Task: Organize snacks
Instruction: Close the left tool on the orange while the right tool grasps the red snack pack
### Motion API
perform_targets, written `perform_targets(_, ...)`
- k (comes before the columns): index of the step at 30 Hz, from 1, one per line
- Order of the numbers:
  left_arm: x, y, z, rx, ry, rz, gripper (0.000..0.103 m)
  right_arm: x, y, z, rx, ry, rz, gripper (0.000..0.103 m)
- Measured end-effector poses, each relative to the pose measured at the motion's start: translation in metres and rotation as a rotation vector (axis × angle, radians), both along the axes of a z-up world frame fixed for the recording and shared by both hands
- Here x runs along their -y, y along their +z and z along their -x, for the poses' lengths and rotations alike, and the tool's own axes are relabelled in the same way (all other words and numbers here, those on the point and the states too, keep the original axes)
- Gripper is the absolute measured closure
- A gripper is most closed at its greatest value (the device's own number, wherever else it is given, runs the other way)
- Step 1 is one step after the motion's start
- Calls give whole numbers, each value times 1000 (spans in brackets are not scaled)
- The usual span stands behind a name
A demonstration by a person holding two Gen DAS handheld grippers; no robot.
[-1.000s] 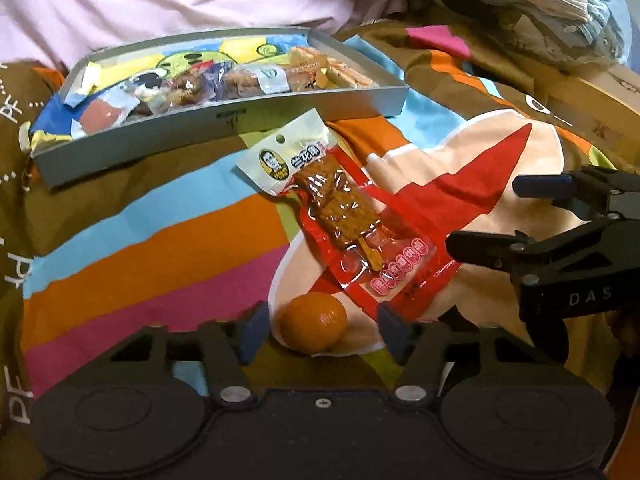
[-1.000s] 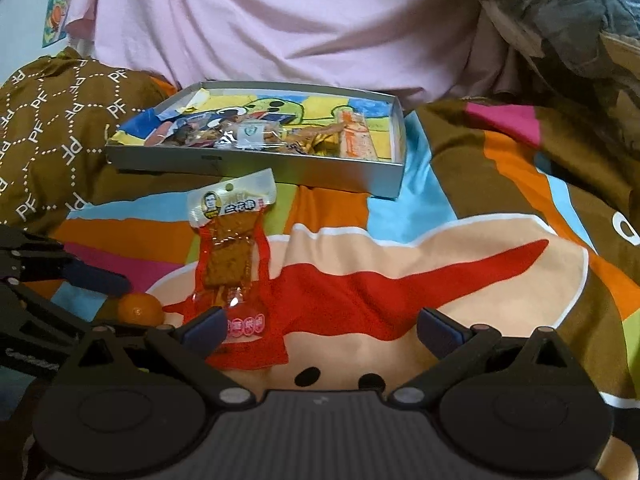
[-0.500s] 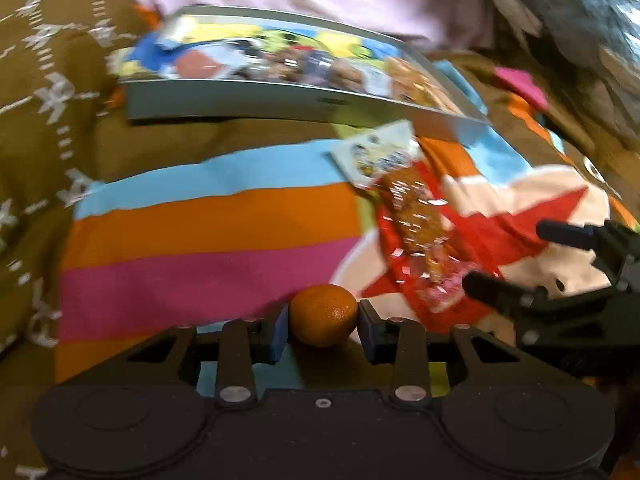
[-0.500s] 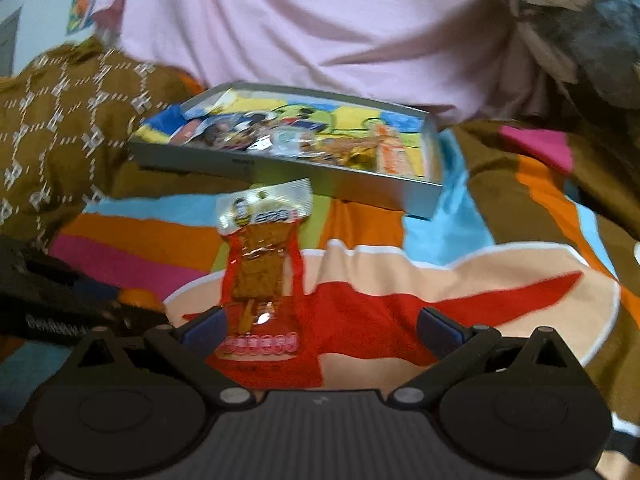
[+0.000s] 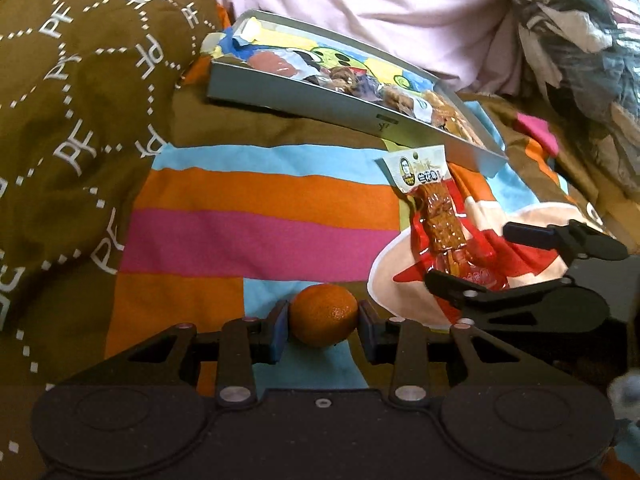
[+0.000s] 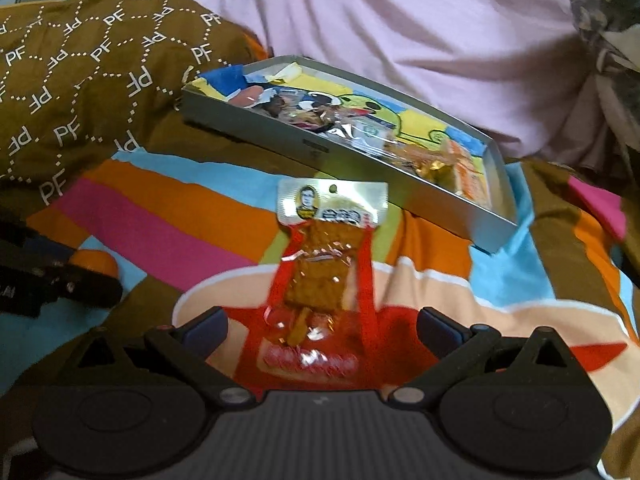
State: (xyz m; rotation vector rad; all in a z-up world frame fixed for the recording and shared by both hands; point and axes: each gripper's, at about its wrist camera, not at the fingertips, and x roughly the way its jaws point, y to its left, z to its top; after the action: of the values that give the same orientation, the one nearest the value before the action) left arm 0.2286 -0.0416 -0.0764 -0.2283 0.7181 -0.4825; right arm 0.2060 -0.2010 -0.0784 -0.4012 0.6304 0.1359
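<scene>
Left wrist view: left gripper (image 5: 323, 320) fingers clamped on small round orange (image 5: 323, 315).
Right gripper (image 6: 322, 326): fingers apart, straddling red plastic skewer-snack packet (image 6: 320, 280).

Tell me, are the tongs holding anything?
The left tongs squeeze the small round orange fruit by its two sides. The right tongs hold nothing.

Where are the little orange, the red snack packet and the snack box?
orange (image 5: 323, 314): left wrist view, its peel.
red snack packet (image 6: 318, 280): right wrist view, its clear middle.
snack box (image 6: 320, 148): right wrist view, its front wall.
</scene>
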Motion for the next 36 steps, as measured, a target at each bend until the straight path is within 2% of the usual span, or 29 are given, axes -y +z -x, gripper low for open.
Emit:
perform_targets(3, -2, 0, -1, -2, 8, 16, 65, -8, -5, -10, -13, 1, 15, 1)
perform_targets(9, -9, -2, -5, -9, 48, 70, 65, -6, -9, -24, -51, -27, -60, 4)
perform_targets(15, -9, -2, -7, 2, 59, 76, 65, 1, -13, -31, -91, -47, -100, 15)
perform_targets(18, -8, -2, -7, 2, 61, 78, 65, 4, -11, -30, -94, -44, -130, 26)
perform_targets(19, -8, -2, -8, 1, 62, 79, 65, 3, -12, -29, -94, -37, -128, 29)
perform_targets(26, -7, -2, -8, 6, 66, 80, 65, -12, -13, -13, -103, 49, -75, 36)
perform_targets(29, -5, -1, -8, 15, 68, 75, 65, -21, -13, -3, -97, 98, -11, 47)
perform_targets(32, -3, 1, -7, 28, 64, 61, 65, -28, -13, 5, -104, 123, 47, 48)
perform_targets(36, 1, 4, -6, 44, 58, 32, 65, -27, -11, 9, -131, 121, 51, 48)
